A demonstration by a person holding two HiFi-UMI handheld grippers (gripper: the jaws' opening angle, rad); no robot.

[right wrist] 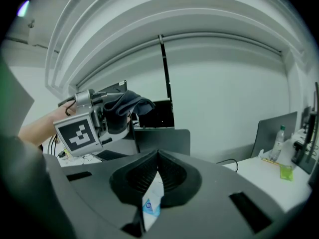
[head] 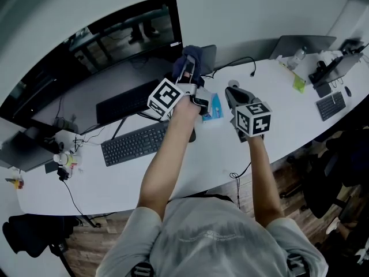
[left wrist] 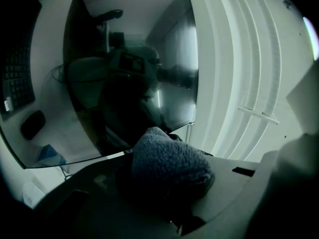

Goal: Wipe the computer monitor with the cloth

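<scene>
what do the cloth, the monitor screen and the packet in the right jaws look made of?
The cloth looks like dark blue terry or microfibre, by its nubby matte pile. The monitor has a glossy dark screen, glass or plastic unclear; it mirrors the room sharply. The packet seems thin white-and-blue printed film, possibly paper: a flat, thin-edged sliver.

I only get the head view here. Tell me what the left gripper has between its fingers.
Observer: The left gripper view shows a dark blue cloth bunched between the fingers of the left gripper, which are shut on it.
Operator: Now report the right gripper.
Observer: In the right gripper view, the right gripper is shut on a thin white-and-blue packet, held edge-on between its fingers.
</scene>
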